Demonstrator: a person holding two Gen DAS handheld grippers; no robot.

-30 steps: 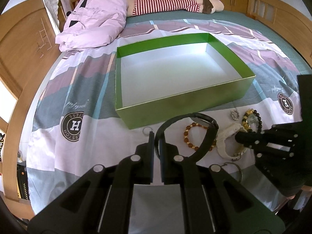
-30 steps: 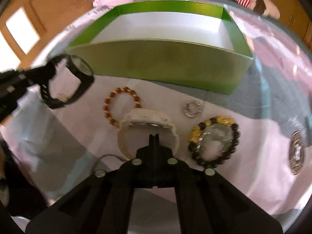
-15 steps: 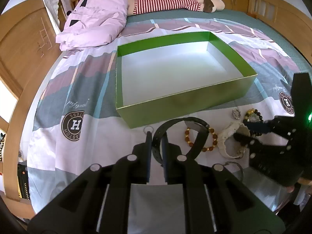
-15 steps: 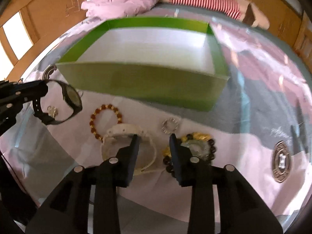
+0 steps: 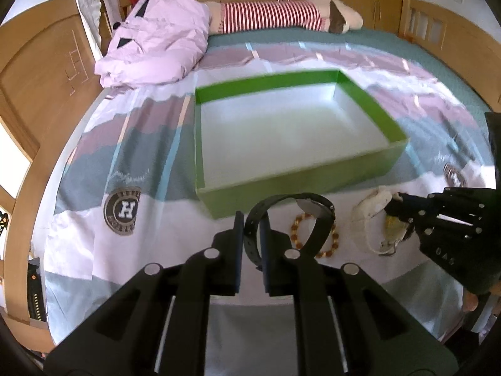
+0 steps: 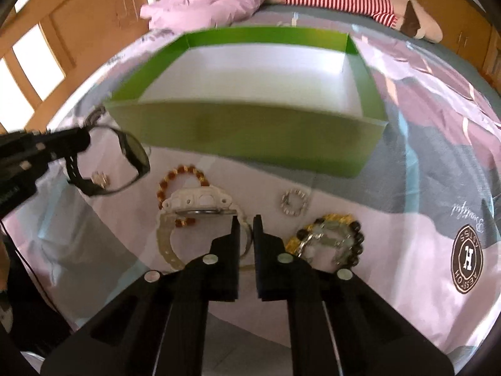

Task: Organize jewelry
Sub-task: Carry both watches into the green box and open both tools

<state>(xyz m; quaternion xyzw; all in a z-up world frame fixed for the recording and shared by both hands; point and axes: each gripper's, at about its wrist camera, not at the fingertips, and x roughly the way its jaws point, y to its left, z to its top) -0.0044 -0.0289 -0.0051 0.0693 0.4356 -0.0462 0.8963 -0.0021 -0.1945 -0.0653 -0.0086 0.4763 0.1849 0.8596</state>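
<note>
Left tongs (image 5: 252, 219) are pinching the black watch (image 5: 294, 219) strap, dangling it low-center, probably headed for the green box (image 5: 281, 185) mid-frame. Right tongs (image 6: 246, 222) are pinching the white watch (image 6: 194, 206) band on the bed, likely readying to lift it.

A green box (image 5: 313, 181) with a pale white floor is sitting mid-frame on a bedsheet (image 5: 94, 163) showing bands of white, grey, mauve and light blue, with a round brown-and-white "H" badge. A black watch (image 5: 313, 216) is hanging at lower centre beside an amber bead bracelet (image 6: 184, 172). A cream-white watch (image 6: 194, 206) is lying near a black-and-gold bead bracelet (image 6: 344, 238). A lilac garment (image 5: 156, 50) and a red-and-white striped cushion (image 5: 269, 14) are showing along the top.
</note>
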